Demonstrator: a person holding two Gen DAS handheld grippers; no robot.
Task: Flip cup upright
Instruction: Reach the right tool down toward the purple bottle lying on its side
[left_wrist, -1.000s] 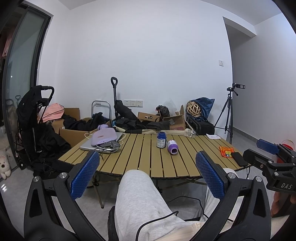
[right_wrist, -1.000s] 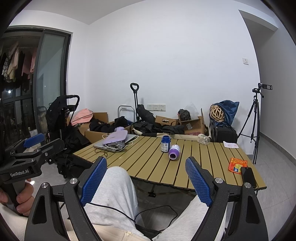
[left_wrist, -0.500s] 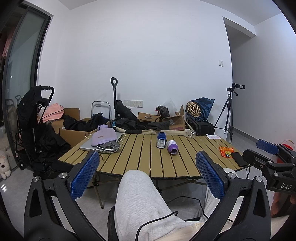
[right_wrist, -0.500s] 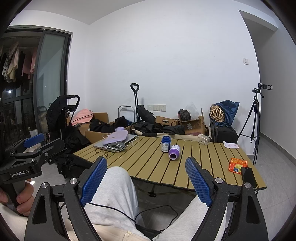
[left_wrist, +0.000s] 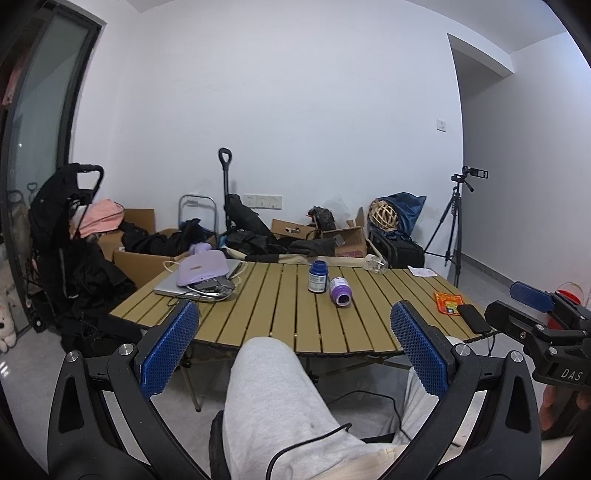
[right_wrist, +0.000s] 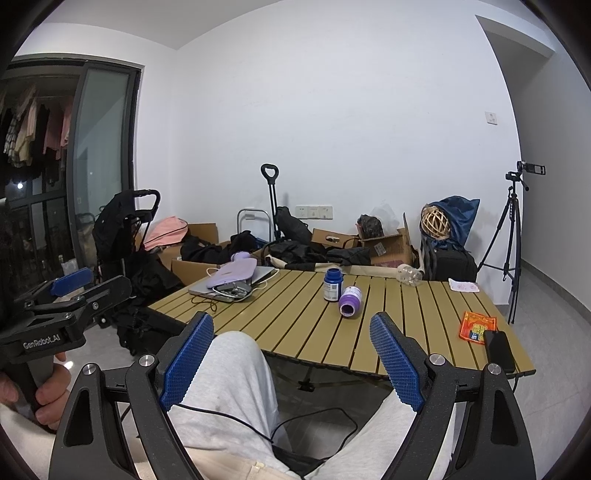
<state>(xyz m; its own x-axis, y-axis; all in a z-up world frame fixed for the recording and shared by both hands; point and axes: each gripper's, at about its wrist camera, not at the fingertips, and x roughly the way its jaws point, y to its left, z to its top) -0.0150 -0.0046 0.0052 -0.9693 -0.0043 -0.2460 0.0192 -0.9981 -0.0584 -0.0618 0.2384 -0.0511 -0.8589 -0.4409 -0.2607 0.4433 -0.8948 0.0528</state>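
Lying on its side mid-table (right_wrist: 295, 306): purple cup (right_wrist: 350, 300), mouth toward the seated person (jar (right_wrist: 332, 284) just beside); both grippers well short, fingers wide, right gripper (right_wrist: 291, 360) judged nearer than left gripper (left_wrist: 293, 349)

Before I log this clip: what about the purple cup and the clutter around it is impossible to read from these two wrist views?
- Purple cup: lies on its side; its inside is too small to see in both views.
- Blue bottle: label print too small.
- Laptop: mostly covered by the lilac pouch.
- Clear object at the table's far edge: too blurred to name.
- Black phone: screen state unreadable.
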